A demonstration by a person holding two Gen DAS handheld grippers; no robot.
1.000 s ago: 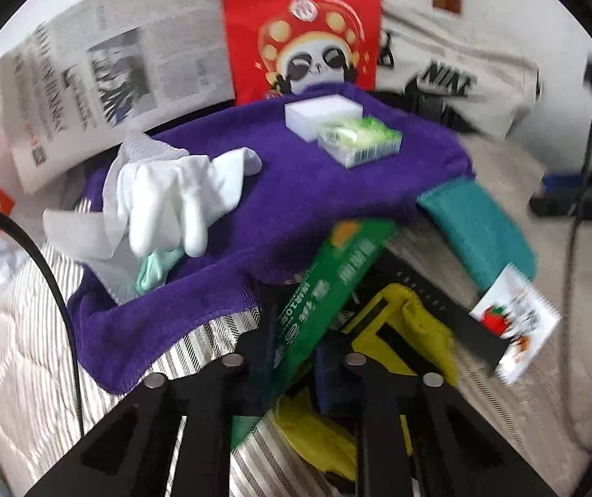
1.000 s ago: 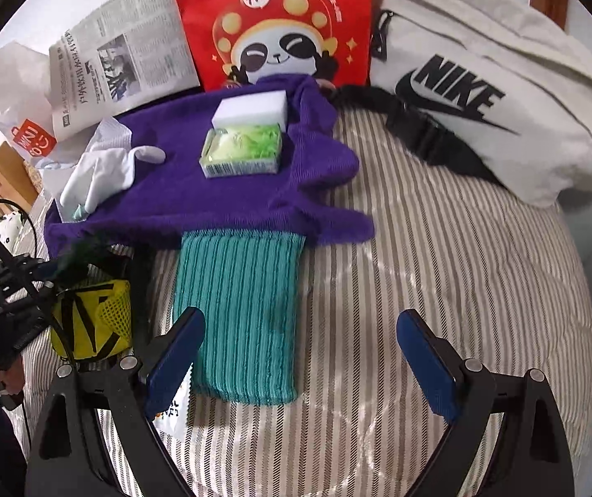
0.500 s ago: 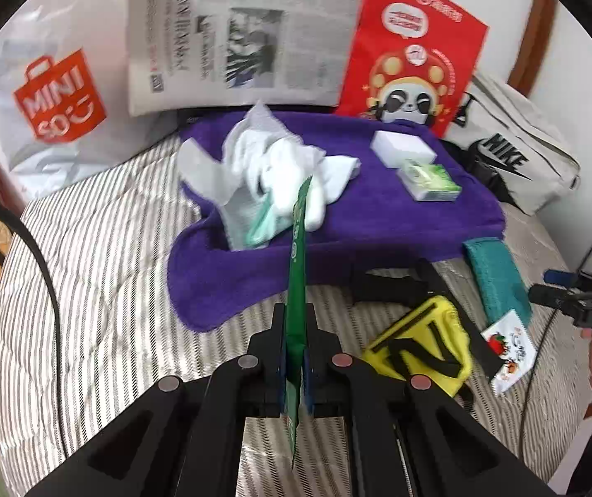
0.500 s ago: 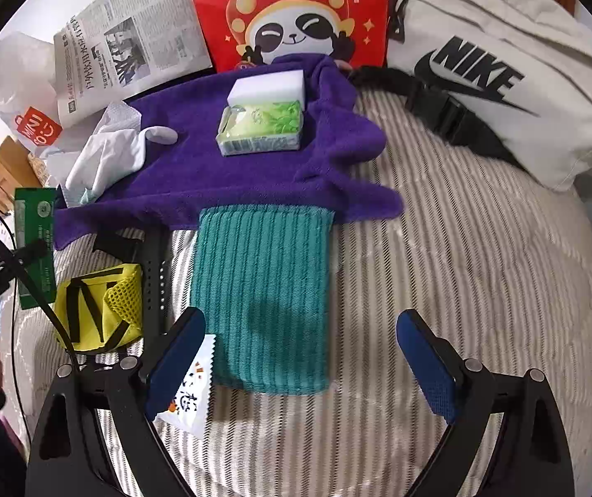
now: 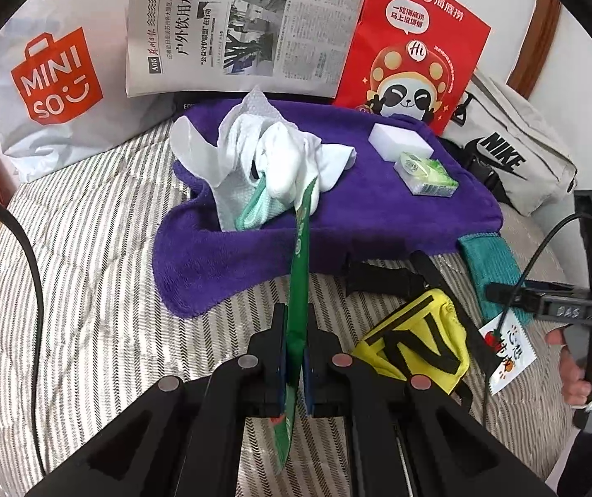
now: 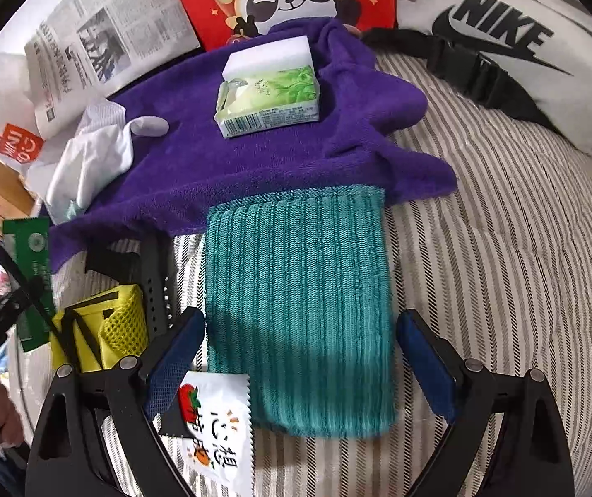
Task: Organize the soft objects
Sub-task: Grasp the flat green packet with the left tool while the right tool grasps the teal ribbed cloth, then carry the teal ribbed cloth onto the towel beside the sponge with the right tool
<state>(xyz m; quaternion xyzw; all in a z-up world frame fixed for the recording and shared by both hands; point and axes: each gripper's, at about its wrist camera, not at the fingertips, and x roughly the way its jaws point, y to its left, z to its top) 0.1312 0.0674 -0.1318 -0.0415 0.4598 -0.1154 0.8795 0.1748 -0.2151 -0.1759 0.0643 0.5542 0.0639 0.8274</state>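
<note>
Task was approx. half done: left gripper (image 5: pixel 294 366) clamped green packet (image 5: pixel 298 290), right gripper (image 6: pixel 300 362) hung open over unsorted teal cloth (image 6: pixel 300 290); sponge (image 6: pixel 267 57), tissue pack (image 6: pixel 269 101) lay on purple towel (image 6: pixel 229 165).

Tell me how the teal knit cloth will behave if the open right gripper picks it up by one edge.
The teal knit cloth lies flat and ribbed, so it will probably droop and fold rather than hold shape. Its far end sits tucked under the purple towel, so lifting may drag that towel. The right gripper straddles it wide open; a pinch near an edge looks safest.
</note>
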